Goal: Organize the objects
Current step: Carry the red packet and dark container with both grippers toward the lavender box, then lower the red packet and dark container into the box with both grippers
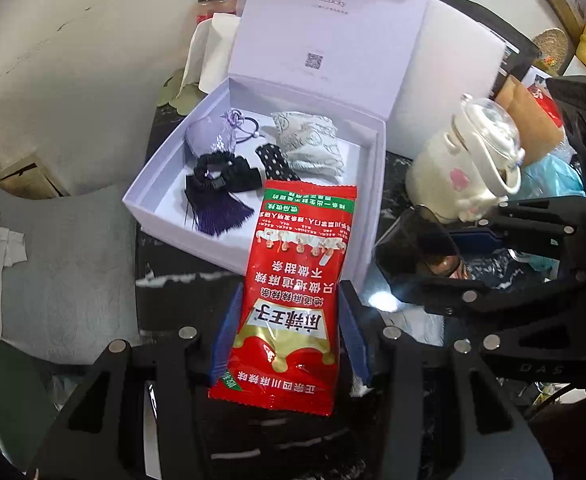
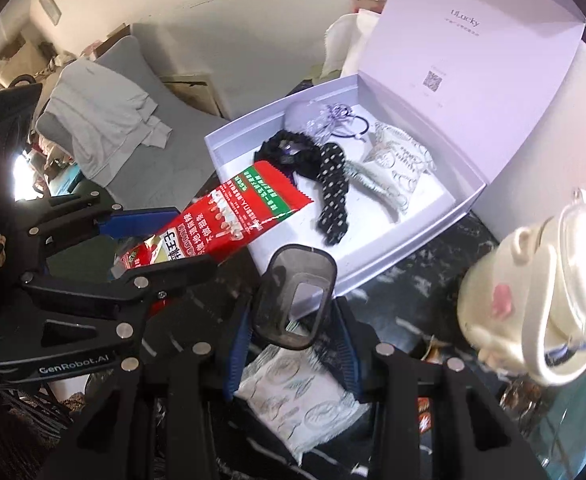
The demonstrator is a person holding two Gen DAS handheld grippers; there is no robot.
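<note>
A: Red snack packet (image 1: 293, 300) sits low centre in the left view, the left gripper (image 1: 289, 320) clenched on it, its tip over the box.

B: Right gripper (image 2: 293, 340) grips a dark clear case (image 2: 295, 298); beyond, the open lavender box (image 2: 373, 248) on the table holds hair ties.

The left hand-held gripper (image 1: 289, 320) points steeply downward, its two blue-padded fingers (image 1: 227, 332) pressed against the sides of a red snack packet (image 1: 293, 280) that stands up between them. The right hand-held gripper (image 2: 293, 344) is tilted down just as steeply, beside the left one, its jaws closed partway on a dark translucent container (image 2: 295, 296) and a white printed sachet (image 2: 297, 400).
</note>
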